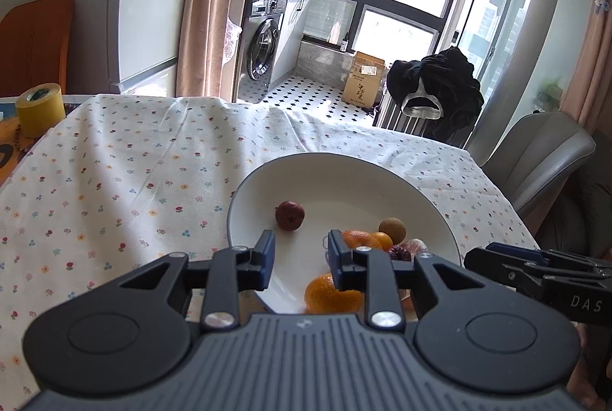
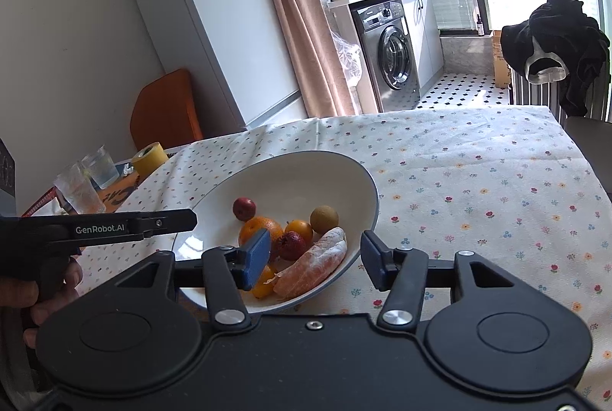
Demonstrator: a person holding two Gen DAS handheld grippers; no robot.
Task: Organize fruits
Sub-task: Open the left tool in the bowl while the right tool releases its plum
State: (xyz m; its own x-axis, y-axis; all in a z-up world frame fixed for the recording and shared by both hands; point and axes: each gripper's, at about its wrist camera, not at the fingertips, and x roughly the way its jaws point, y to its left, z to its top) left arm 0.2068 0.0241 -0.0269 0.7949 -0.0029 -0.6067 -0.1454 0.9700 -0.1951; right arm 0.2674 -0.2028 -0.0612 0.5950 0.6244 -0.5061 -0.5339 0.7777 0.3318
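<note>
**Fruit and tableware, counted**

One white round ceramic bowl (image 2: pixel 355 177) holds: one large orange mandarin (image 2: pixel 260 227), two small orange kumquats (image 2: pixel 299 228), two dark red round fruits (image 2: pixel 244 208), one brown round longan (image 2: pixel 324 218), one peeled pale-orange citrus segment (image 2: pixel 317 263). At the table's left edge: two clear plastic cups (image 2: pixel 100 166), one yellow tape roll (image 2: pixel 150 157).

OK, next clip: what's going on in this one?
A person holds two handheld grippers over a white bowl on a floral tablecloth. The bowl holds an orange, a small red fruit, a brown round fruit and a peeled citrus piece, among others. The left gripper and right gripper are both open and hold nothing, poised at the bowl's near side.
</note>
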